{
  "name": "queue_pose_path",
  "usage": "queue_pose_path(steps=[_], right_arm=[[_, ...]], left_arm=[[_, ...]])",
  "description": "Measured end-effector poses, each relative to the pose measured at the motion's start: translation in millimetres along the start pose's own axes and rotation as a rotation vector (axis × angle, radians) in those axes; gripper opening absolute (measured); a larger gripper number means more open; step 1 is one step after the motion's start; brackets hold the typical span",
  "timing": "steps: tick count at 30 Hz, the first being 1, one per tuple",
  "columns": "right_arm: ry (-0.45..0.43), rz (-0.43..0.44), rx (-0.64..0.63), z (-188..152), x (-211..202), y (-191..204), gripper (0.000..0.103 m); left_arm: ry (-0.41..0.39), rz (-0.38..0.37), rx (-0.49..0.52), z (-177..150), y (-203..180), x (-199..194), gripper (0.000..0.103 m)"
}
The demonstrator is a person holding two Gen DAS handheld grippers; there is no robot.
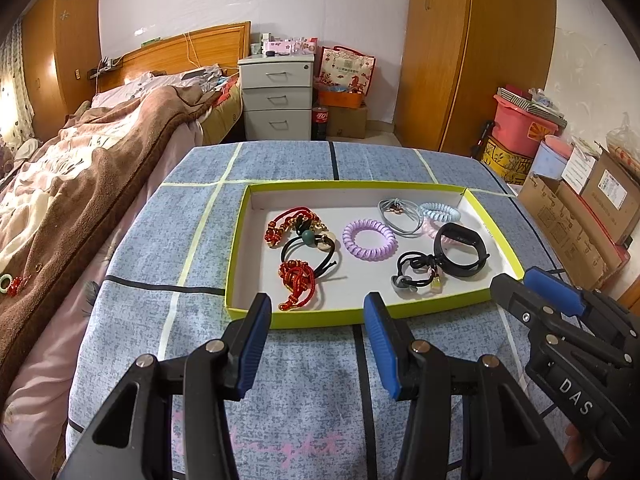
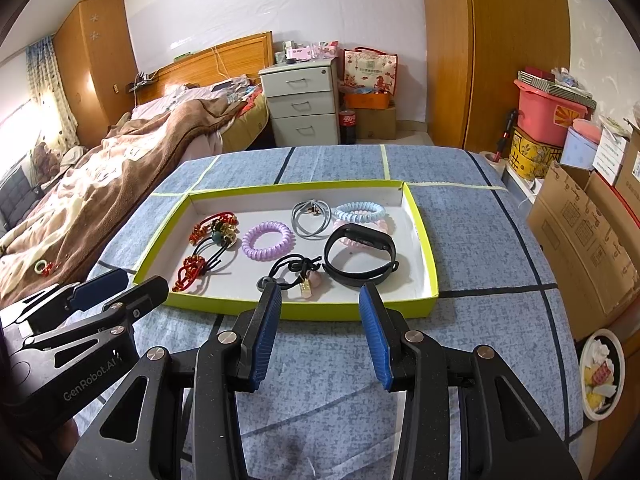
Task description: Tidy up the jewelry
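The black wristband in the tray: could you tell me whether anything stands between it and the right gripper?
Only the yellow-green tray's near wall lies between the open right gripper and the black wristband. A black hair tie with a charm sits just left of that path.

Domestic bedroom; unmade bed with brown blanket at left; white bedside drawers at centre top; wooden wardrobe at upper right; cardboard boxes at right edge.

A shallow green-rimmed tray lies flat on the table, holding everything. Red corded bracelets tangle at its left, a purple coil band sits mid-tray, and a black wristband stands on edge at the right.
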State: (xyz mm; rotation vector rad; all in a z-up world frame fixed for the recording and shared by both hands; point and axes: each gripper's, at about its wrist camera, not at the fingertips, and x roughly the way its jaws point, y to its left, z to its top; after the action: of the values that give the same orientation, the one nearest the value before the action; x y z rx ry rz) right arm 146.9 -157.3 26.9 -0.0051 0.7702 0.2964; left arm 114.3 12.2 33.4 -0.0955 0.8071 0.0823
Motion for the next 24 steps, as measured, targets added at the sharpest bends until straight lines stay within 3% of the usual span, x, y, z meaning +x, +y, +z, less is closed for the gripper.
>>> queue_pose_path(steps=[24], right_arm=[[0.008,0.000,0.000,-2.9,1.6,1.3,0.042]], left_arm=[[0.012,0.010,-0.014,-1.1,2.1,0.3,0.050]])
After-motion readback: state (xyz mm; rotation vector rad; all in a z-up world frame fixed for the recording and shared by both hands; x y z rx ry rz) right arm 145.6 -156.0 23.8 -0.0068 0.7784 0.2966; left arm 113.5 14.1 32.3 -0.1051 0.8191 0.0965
